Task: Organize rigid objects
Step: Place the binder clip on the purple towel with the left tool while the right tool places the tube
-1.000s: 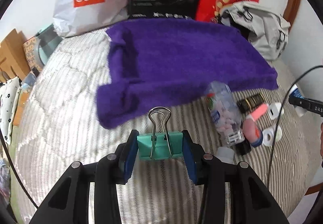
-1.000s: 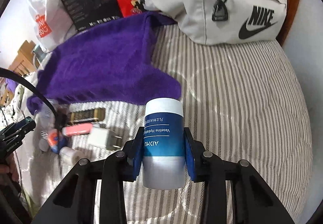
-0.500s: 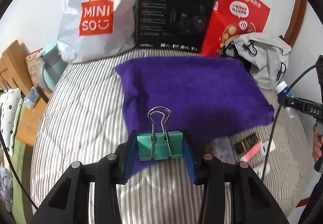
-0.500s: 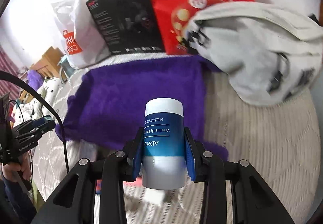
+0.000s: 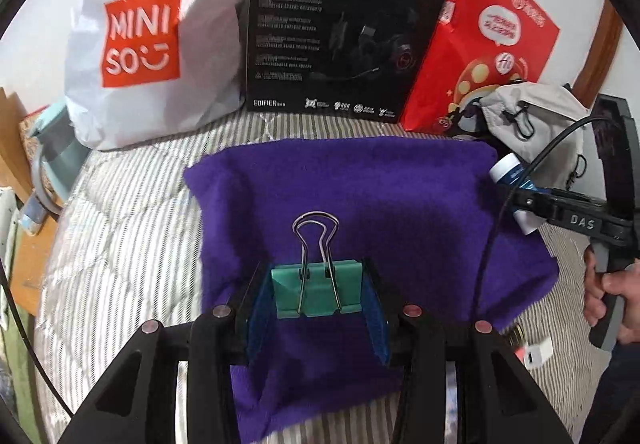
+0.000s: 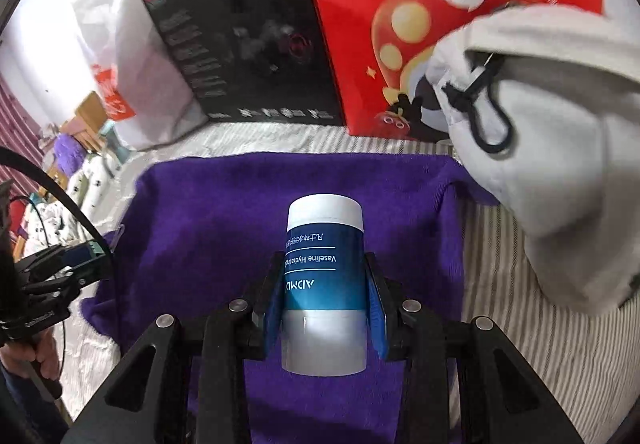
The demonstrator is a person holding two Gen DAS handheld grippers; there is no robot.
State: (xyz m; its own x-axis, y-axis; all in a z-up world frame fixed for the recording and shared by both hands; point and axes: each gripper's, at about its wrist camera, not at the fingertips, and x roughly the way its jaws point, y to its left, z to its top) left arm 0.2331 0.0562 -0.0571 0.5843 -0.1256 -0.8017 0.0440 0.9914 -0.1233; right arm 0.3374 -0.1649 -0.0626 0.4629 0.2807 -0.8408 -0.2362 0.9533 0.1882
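I am carrying a clip (image 5: 318,294), clamped in the left gripper (image 5: 318,308), and a tube (image 6: 324,284), clamped in the right gripper (image 6: 325,308), over the bare towel (image 5: 400,195); nothing placed yet; charger (image 5: 538,354) beside it is waiting.

Open purple towel (image 5: 360,183) ahead of both grippers, bare across its middle. Bounding its far edge, 3 upright obstacles: Miniso bag (image 5: 148,35) at 11 o'clock, black Edifier box (image 5: 340,31) at 12 o'clock, red gift bag (image 5: 492,39) at 1 o'clock. Grey drawstring bag (image 6: 552,147) overlaps the towel's corner at 2 o'clock. Striped bedding (image 5: 128,228) lies free at 9 o'clock.
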